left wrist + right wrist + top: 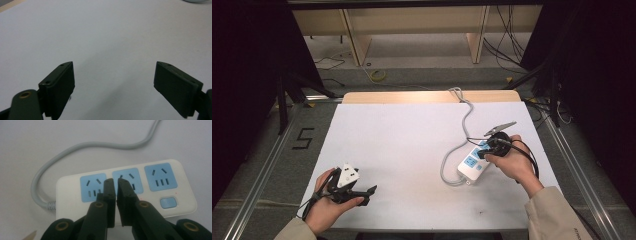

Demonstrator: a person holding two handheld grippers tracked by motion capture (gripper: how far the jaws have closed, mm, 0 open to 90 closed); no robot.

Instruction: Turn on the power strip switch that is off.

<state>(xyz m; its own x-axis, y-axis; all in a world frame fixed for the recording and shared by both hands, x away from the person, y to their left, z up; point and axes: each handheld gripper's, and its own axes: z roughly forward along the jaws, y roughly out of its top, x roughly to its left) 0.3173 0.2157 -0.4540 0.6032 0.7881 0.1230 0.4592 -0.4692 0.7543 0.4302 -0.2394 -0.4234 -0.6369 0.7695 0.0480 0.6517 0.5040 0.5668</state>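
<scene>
A white power strip with three blue sockets and a blue switch lies at the right of the white table. Its grey cable curls off its near end and runs to the table's far edge. My right gripper hovers just over the strip. In the right gripper view its jaws stand almost together with nothing between them, above the strip between the left and middle sockets, with the cable beyond. My left gripper rests at the front left, open and empty over bare table.
A wooden edge borders the table's far side. Behind it stand wooden legs, with loose cables and a yellow coil on the floor. Metal rails run along both sides, with a "5" mark at the left.
</scene>
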